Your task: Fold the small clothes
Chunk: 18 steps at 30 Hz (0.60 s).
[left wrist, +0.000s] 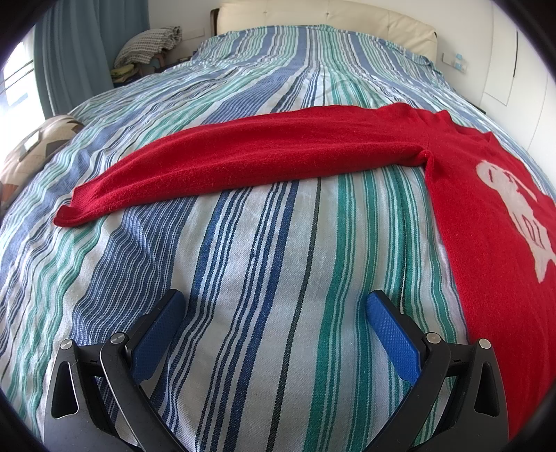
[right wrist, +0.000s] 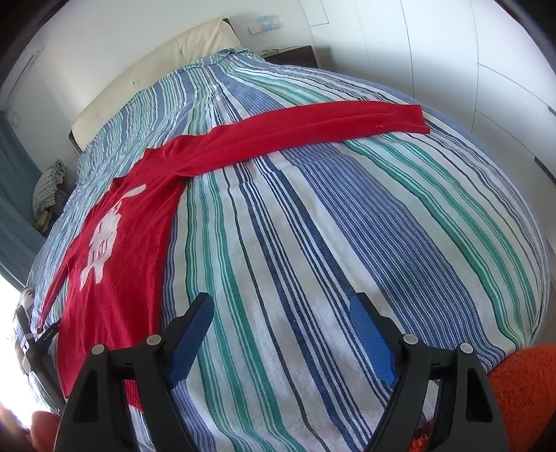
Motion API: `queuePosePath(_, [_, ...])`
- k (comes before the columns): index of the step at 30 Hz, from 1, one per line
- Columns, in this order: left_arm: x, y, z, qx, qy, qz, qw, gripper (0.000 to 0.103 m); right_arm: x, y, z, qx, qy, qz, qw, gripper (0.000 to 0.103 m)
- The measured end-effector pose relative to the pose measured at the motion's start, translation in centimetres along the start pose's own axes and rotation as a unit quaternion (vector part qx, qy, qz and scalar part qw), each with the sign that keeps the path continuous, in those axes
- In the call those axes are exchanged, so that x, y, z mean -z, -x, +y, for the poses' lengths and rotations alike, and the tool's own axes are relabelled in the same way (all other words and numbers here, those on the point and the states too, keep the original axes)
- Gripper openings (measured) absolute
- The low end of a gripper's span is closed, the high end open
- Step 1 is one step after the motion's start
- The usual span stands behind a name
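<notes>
**Red sweater laid flat on a striped bed, both grippers spread above it**

Writing and labels. No brand or lettering can be read. The red sweater (left wrist: 486, 215) bears a white knitted motif (left wrist: 510, 201) on its front, too distorted to identify; small marks within it are illegible. A wall panel (left wrist: 456, 59) with pale blue patches sits right of the headboard, its markings too small to read.

Task item. The sweater lies flat across the middle of the bed. In the left wrist view its body occupies the right side, and one sleeve (left wrist: 226, 163) stretches leftward, cuff at the far left. In the right wrist view the body (right wrist: 114, 250) lies at left and the other sleeve (right wrist: 312, 125) extends to the right.

Grippers. The left gripper (left wrist: 274, 302) has its blue-padded fingers (left wrist: 160, 330) spread wide, holding nothing, above bare bedspread just left of the sweater's body. The right gripper (right wrist: 281, 306) is likewise spread and empty, just right of the body's near edge.

Surface and room. The bedspread (left wrist: 264, 264) is woven in blue, green, white and dark stripes. A cream padded headboard (left wrist: 312, 17) stands at the far end. A teal curtain (left wrist: 69, 52) hangs at far left beside a bright window, with a heap of folded cloth (left wrist: 149, 45) near it. White cabinet doors (right wrist: 469, 69) line the right wall, and a dark nightstand (right wrist: 295, 55) stands beside the headboard. Orange fuzzy fabric (right wrist: 521, 389) shows at near right.
</notes>
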<state>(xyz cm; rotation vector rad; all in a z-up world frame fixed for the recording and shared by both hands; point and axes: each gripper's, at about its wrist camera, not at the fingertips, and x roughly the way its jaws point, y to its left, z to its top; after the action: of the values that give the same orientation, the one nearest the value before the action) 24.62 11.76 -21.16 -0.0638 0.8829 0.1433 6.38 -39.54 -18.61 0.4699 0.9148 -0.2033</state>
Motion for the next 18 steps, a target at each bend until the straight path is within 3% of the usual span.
queuePosePath(18, [-0.01, -0.01, -0.04, 0.000, 0.000, 0.000, 1.0000, 0.103, 0.09, -0.11, -0.33, -0.001, -0.009, 0.002, 1.000, 0.080])
